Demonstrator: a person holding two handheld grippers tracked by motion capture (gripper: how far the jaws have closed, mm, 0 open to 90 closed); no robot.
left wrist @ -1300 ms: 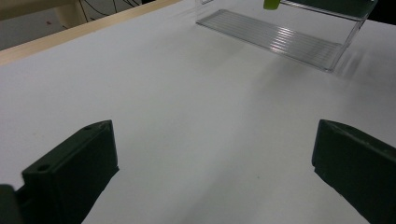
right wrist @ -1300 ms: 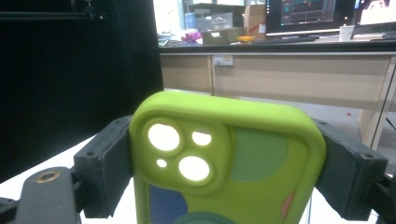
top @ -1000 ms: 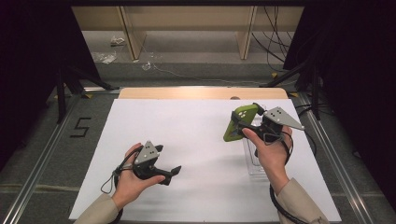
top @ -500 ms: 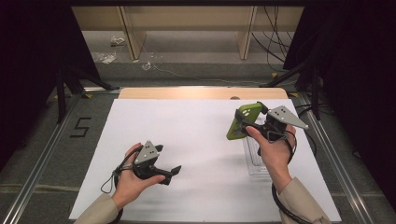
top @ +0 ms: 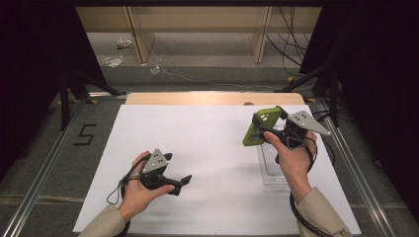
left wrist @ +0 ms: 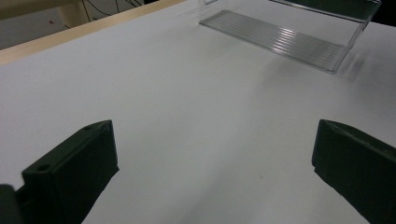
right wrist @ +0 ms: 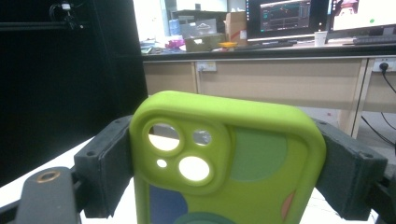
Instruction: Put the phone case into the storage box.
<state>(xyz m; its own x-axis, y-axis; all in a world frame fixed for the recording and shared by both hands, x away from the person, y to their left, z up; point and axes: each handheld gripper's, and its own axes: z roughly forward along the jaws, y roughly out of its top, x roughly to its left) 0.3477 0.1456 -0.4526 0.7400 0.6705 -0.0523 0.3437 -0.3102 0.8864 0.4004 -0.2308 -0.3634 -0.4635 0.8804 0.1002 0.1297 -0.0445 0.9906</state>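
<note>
A lime-green phone case (top: 258, 129) with camera cut-outs hangs in the air over the right side of the white table (top: 207, 138). My right gripper (top: 269, 121) is shut on it, one jaw pressing on each long edge. In the right gripper view the case (right wrist: 261, 154) stands upright between the jaws, back side facing the camera. My left gripper (top: 181, 182) rests low on the table at the front left, open, with nothing between its jaws (left wrist: 215, 154). A clear plastic stand (top: 272, 168) lies on the table below the right hand.
The clear stand (left wrist: 280, 37) has a ribbed base and a raised lip. A wooden strip (top: 212, 98) edges the table's far side. Black curtains flank both sides. Cables and shelving legs lie on the floor beyond.
My right gripper has drifted slightly to the right with the green case still in it. The left hand has stayed in place.
</note>
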